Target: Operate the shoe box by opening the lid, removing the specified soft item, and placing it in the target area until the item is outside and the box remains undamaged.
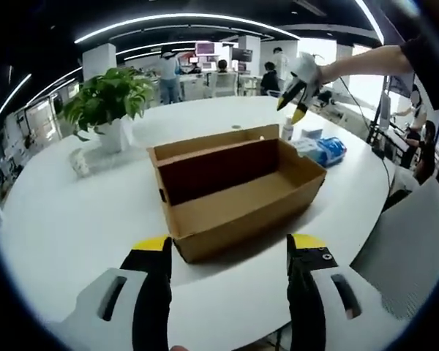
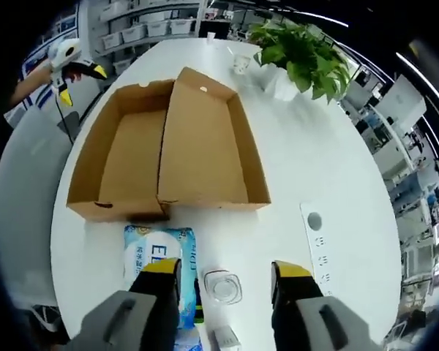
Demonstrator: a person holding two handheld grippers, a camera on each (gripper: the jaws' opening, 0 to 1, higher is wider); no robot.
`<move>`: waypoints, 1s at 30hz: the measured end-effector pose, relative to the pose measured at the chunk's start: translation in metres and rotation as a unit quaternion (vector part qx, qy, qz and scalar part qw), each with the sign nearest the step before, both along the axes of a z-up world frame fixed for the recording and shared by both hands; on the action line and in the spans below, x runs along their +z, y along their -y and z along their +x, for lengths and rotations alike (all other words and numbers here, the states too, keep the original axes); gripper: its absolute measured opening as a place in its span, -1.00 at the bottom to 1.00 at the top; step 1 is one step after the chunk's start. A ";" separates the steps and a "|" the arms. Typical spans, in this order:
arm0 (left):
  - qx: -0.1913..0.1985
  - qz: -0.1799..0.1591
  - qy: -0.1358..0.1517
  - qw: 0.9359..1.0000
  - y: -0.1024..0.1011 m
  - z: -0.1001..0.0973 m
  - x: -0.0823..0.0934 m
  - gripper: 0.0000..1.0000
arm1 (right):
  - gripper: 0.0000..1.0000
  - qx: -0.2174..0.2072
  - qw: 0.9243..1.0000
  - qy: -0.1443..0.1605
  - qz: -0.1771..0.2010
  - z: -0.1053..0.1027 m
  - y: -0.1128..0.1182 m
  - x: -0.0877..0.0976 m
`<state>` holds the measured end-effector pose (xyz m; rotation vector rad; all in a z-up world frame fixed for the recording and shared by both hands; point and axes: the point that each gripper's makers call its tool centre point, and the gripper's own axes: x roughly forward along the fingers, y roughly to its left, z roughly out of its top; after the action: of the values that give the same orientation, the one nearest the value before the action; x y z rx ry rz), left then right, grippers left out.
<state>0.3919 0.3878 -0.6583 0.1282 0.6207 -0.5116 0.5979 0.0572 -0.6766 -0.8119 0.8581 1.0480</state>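
- Two claws are hanging over the bench, jaws apart, gripping nothing.
- Left claw: the shoe box is lying open, seemingly empty, just ahead.
- Right claw: the soft pack is lying outside the box, by its left jaw; next is likely confirming placement.

open shoe box on table, packet beside

white round table | open cardboard box at frame centre, lid hinged back | potted plant upper left | blue-and-white soft pack and small clear bottle lower centre in right gripper view
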 end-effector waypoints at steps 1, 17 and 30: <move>0.003 0.000 -0.001 1.000 -0.002 0.002 0.000 0.22 | -0.05 -0.004 1.000 0.000 0.004 0.000 -0.001 0.000; 0.074 0.002 -0.021 0.997 -0.029 0.039 -0.018 -0.33 | -0.18 -0.137 0.983 -0.048 0.109 0.006 -0.020 0.003; 0.118 0.001 -0.053 0.992 -0.037 0.052 -0.040 -0.63 | -0.35 -0.198 0.968 -0.055 0.146 0.014 -0.041 -0.003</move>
<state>0.4440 0.4252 -0.6978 0.0289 0.7308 -0.2899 0.6118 0.0983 -0.6796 -0.3163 0.8890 0.8402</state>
